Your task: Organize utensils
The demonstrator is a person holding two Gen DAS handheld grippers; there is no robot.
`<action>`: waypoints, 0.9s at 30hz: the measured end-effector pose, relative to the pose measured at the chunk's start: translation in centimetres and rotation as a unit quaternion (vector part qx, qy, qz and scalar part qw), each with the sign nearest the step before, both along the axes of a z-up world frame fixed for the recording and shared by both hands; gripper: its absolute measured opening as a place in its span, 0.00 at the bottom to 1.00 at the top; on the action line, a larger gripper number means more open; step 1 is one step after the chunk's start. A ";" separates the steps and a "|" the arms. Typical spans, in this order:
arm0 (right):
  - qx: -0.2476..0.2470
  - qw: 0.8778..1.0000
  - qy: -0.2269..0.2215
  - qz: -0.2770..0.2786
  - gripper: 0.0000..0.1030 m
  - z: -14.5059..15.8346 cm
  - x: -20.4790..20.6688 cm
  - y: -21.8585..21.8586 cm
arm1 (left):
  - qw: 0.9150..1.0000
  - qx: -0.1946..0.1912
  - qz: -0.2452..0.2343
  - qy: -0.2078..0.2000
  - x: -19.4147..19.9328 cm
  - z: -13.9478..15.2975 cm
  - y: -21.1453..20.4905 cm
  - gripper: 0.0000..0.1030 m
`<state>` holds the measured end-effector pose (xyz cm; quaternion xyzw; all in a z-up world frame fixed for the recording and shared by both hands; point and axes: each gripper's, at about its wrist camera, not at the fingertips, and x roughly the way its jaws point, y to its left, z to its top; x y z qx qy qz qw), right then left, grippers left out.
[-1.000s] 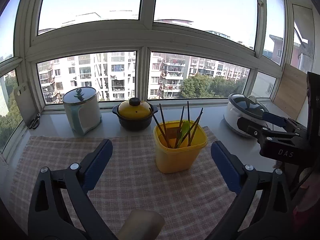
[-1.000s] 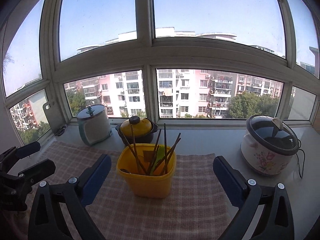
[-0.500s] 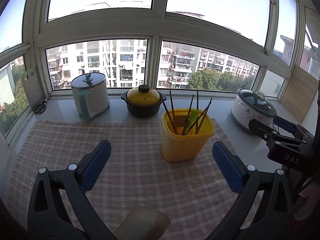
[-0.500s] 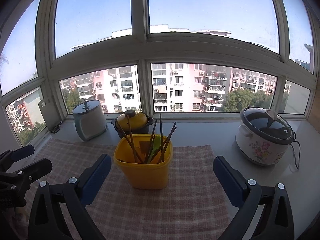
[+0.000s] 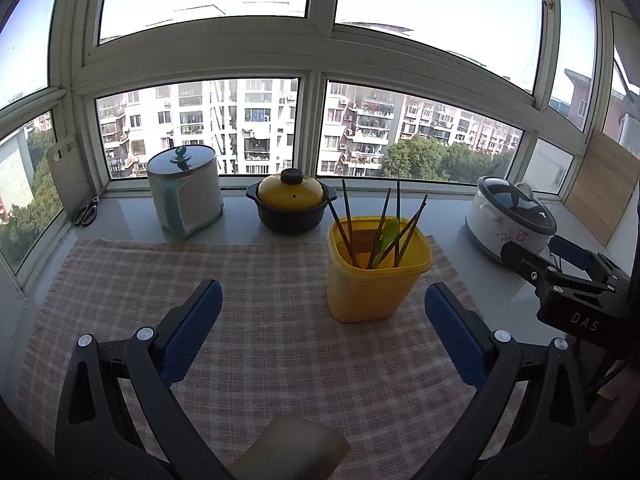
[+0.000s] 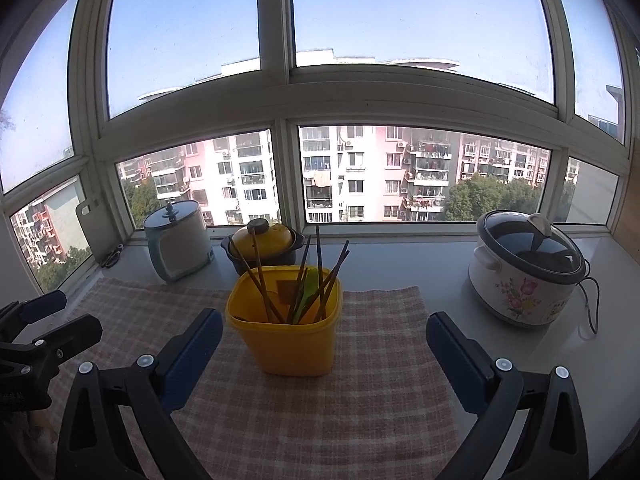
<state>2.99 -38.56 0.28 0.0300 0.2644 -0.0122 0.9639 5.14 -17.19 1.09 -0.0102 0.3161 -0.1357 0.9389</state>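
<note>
Yellow holder (image 6: 286,324) of upright chopsticks (image 6: 320,276) stands just ahead of the right tool (image 6: 324,356), left of centre; left tool (image 5: 322,332) farther off. Both tools released, empty.

Bare checked cloth (image 5: 280,336) fronts the yellow holder (image 5: 376,280).

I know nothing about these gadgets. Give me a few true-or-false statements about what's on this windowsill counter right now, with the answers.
1. The yellow tub stands on the checked cloth. True.
2. The tub holds only chopsticks. False: a green utensil is in it too.
3. The left gripper is clamped on the tub. False: its jaws are wide open and hold nothing.
4. The yellow-lidded pot sits behind the tub, by the window. True.
5. The flowered cooker has its lid off. False: its lid is on.
</note>
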 end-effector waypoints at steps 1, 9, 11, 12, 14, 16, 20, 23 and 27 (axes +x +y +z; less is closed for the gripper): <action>0.001 1.000 0.001 0.000 1.00 -0.1 0.0 0.0 | 1.000 0.001 0.001 0.000 0.0 0.0 0.0 1.00; 0.007 1.000 0.006 0.000 1.00 -0.5 0.1 -0.2 | 1.000 0.009 0.008 0.000 -0.1 -0.2 0.0 1.00; 0.008 1.000 0.007 0.000 1.00 -0.6 0.2 -0.3 | 1.000 0.009 0.011 0.000 0.0 -0.3 0.0 1.00; 0.008 1.000 0.008 0.000 1.00 -0.7 0.2 -0.3 | 1.000 0.009 0.012 0.000 0.0 -0.3 0.1 1.00; 0.009 1.000 0.010 0.000 1.00 -0.8 0.3 -0.3 | 1.000 0.010 0.014 -0.001 0.0 -0.2 0.1 1.00; 0.010 1.000 0.010 -0.001 1.00 -0.8 0.3 -0.4 | 1.000 0.013 0.014 -0.003 0.0 -0.1 0.0 1.00; 0.013 1.000 0.010 -0.004 1.00 -0.8 0.4 -0.6 | 1.000 0.019 0.015 -0.009 -0.2 0.0 -0.2 1.00; 0.015 1.000 0.011 -0.005 1.00 -0.8 0.4 -0.6 | 1.000 0.022 0.019 -0.011 -0.1 0.1 -0.2 1.00; 0.018 1.000 0.012 -0.006 1.00 -0.8 0.4 -0.7 | 0.999 0.023 0.022 -0.011 0.0 0.0 -0.2 1.00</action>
